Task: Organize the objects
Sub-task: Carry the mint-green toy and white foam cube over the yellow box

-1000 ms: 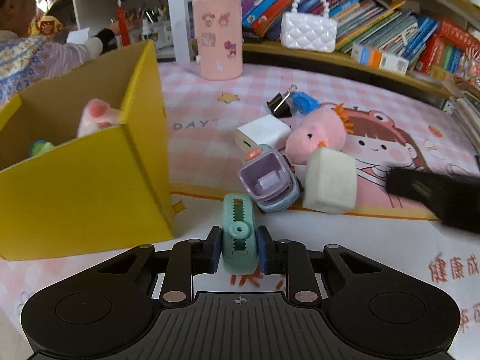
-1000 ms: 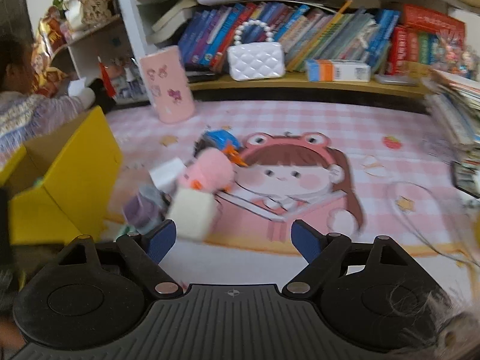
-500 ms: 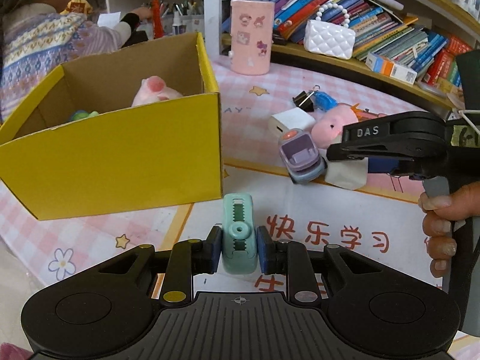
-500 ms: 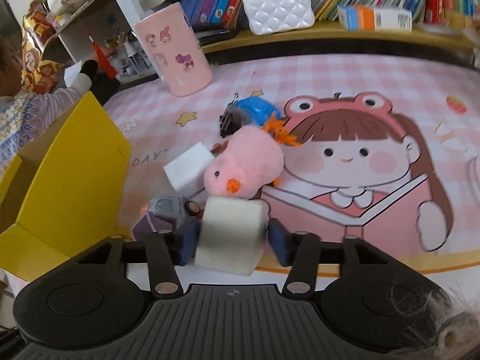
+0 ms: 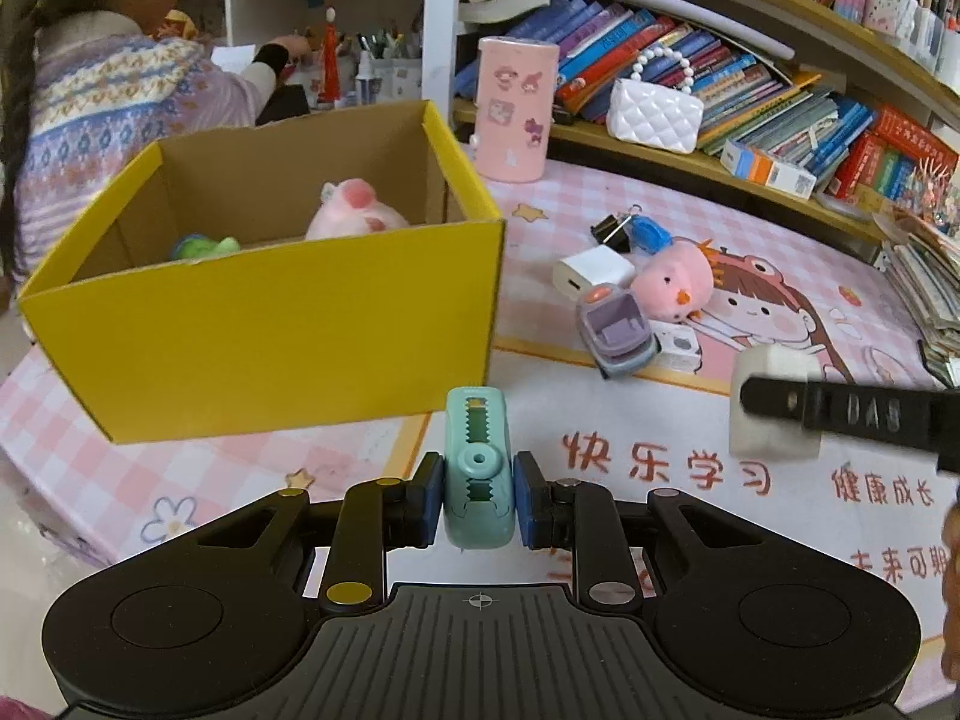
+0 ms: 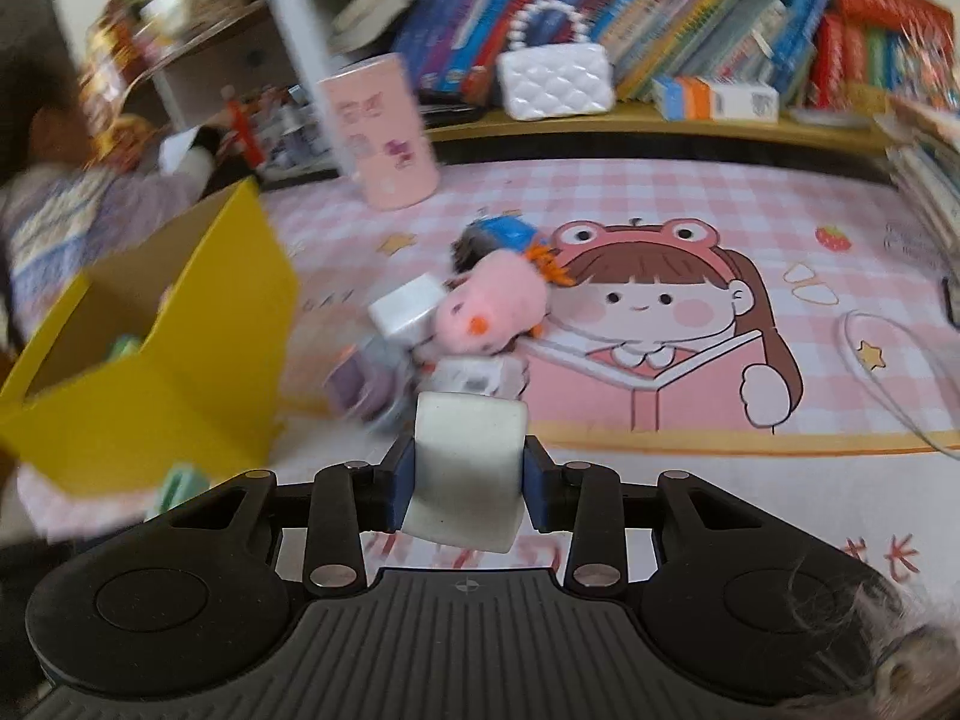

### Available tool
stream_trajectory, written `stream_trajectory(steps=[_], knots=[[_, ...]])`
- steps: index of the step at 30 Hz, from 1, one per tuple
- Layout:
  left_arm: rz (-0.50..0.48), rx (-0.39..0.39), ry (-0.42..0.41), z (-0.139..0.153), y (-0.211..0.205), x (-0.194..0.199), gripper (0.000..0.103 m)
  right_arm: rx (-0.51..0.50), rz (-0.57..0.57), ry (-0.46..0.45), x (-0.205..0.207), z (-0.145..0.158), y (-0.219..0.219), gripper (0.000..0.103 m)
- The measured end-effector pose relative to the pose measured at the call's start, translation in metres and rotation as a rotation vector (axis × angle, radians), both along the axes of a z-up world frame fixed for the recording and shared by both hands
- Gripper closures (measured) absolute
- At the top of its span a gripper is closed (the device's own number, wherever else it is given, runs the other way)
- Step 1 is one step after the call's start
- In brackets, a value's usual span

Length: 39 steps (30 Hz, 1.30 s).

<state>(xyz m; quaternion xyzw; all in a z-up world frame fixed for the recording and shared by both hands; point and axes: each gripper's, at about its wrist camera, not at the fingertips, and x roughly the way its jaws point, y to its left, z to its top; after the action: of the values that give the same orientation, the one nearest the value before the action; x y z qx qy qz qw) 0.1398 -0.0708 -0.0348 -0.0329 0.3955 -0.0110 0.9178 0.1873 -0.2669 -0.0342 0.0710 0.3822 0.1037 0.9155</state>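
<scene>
Left gripper (image 5: 478,499) clamped on a mint-green toothed clip (image 5: 478,474) at lower centre, long axis pointing away toward the yellow box (image 5: 270,324), right gripper (image 6: 468,483) closed narrowly on a white foam block (image 6: 465,471), lower centre, tilted slightly.

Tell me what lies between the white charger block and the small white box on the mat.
The purple toy car, seen in the left wrist view, between charger and box.
</scene>
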Motion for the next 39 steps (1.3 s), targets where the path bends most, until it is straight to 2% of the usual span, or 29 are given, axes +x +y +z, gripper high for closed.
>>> stream_trajectory(steps=[4,12,26,39], knots=[[-0.010,0.001,0.008,-0.002,0.010,-0.013,0.080,-0.057,0.078,-0.007,-0.020,-0.001,0.025,0.071],[-0.018,0.008,0.005,0.000,0.041,-0.042,0.080,-0.090,0.148,0.024,-0.047,-0.002,0.068,0.071],[-0.033,0.023,0.040,-0.002,0.096,-0.088,0.080,-0.090,0.172,0.070,-0.092,-0.010,0.132,0.071],[-0.032,0.022,0.020,-0.003,0.136,-0.118,0.080,-0.091,0.153,0.070,-0.125,-0.014,0.170,0.071]])
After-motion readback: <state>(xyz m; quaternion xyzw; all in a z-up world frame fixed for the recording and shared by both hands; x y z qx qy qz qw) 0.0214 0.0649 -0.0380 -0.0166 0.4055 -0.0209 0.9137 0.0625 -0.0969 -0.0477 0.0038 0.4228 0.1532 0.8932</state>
